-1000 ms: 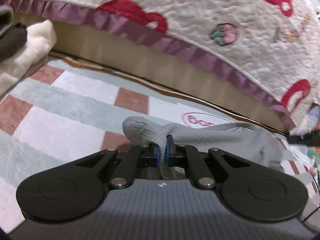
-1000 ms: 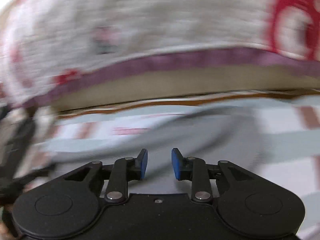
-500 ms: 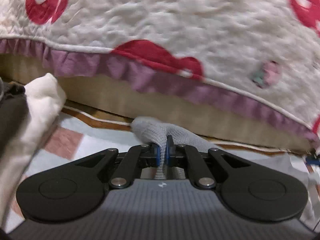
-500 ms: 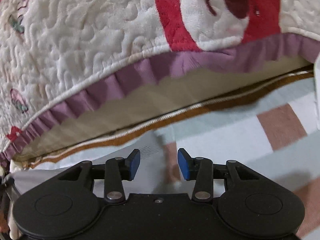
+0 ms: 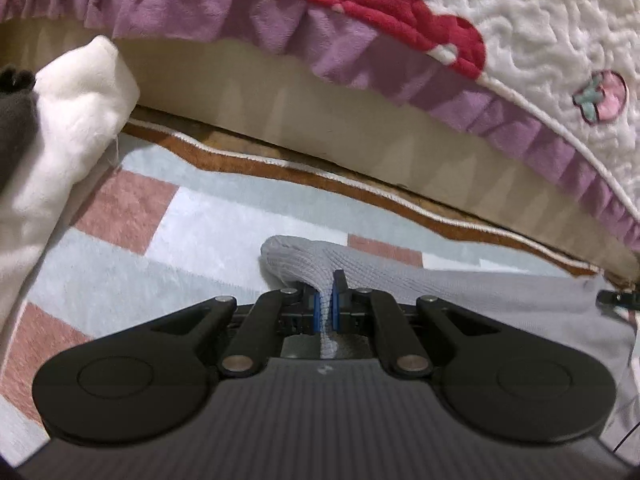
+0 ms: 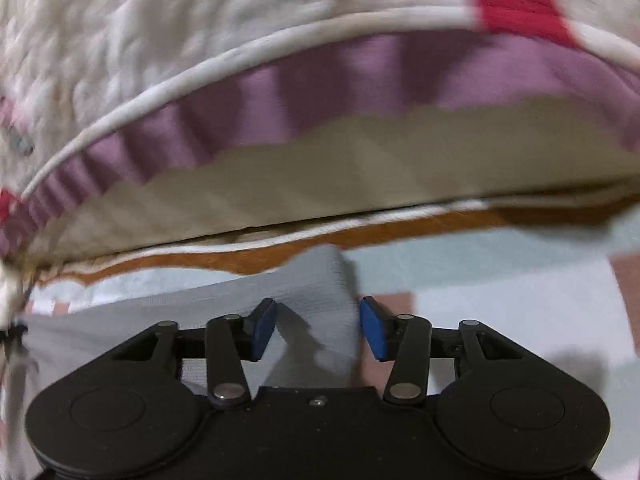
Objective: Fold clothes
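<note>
A light grey knit garment [image 5: 460, 284] lies on a checked rug [image 5: 192, 240] by the bed's edge. My left gripper [image 5: 327, 312] is shut on a bunched corner of it, low over the rug. In the right wrist view the same garment [image 6: 320, 292] has a corner lying between the blue pads of my right gripper [image 6: 318, 328], whose jaws stand wide apart around the cloth without pinching it.
A quilted white bedspread [image 5: 540, 32] with a purple frill [image 5: 360, 40] and red prints hangs over the rug's brown border [image 5: 360, 184]. A pile of white fleece [image 5: 68, 128] and dark cloth [image 5: 14, 120] lies at the left.
My left gripper carried the grey corner toward the bed, then lowered it near the rug. My right gripper opened wider and moved so the garment's other corner sits between its pads.
</note>
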